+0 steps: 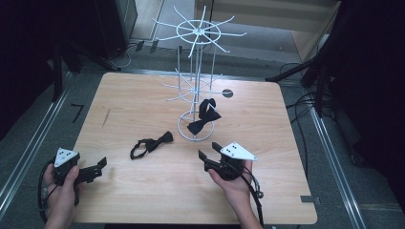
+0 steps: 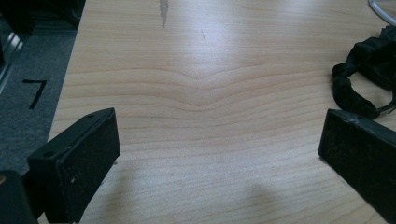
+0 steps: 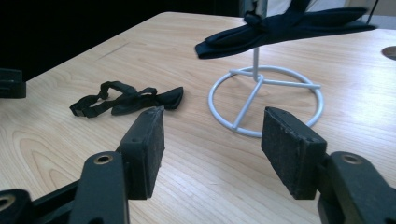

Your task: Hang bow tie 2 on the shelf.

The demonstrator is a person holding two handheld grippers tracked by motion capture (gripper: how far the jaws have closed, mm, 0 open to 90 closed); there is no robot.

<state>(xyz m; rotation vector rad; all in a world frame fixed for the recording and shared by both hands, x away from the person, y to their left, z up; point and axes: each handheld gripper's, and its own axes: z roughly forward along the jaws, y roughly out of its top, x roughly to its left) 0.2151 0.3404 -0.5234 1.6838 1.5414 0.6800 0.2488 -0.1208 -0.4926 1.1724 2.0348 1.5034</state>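
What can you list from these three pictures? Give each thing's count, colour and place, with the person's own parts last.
Bow tie on the table: one, black, lying flat left of the stand's base.
Bow tie on the stand: one, black, hanging low, above the ring base.
Display stand: one, white wire, two tiers of spokes, far middle of the table.
Table: one, light wood.
Left gripper: one, black, near left corner, jaws open, nothing between them.
Right gripper: one, black, near the ring base, jaws apart, nothing between them.
Hands: two, at the near edge.

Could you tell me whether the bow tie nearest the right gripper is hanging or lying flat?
Lying flat: the bow tie rests on the table, strap curled beside it.
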